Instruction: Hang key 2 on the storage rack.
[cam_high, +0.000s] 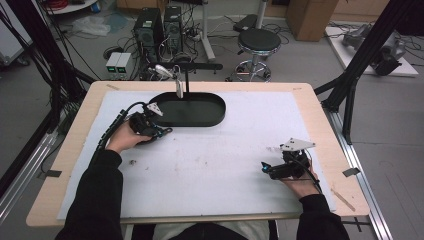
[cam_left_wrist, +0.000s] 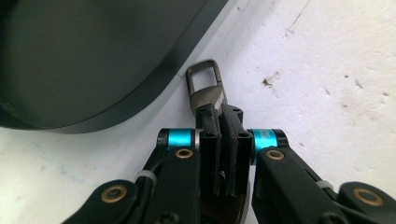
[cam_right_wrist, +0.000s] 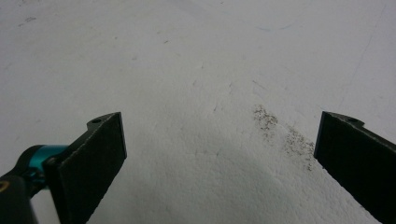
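— What's your left tool (cam_left_wrist: 219, 135) doing?
— It's clenched on the metal clip (cam_left_wrist: 207, 91), low on the counter (cam_left_wrist: 327, 70) beside the black tray (cam_left_wrist: 93, 60). My right tool (cam_right_wrist: 219, 154) is released.
— Risk?
— The grip's on one end; lifting, it could twist free.

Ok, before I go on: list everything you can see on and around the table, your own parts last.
key clip: one, dark metal, on the mat beside the tray's edge, pinched in the left jaws
tray: one, black, oval, far middle of the table
stand: one, black post with arm, rising from the tray; a pale item hangs from it
mat: one, white, covering the table
table: one, light wood
stool: one, black, on the floor beyond
computer towers: two, black, on the floor
left hand-held gripper: one, black, shut on the clip
right hand-held gripper: one, black, jaws open over bare mat
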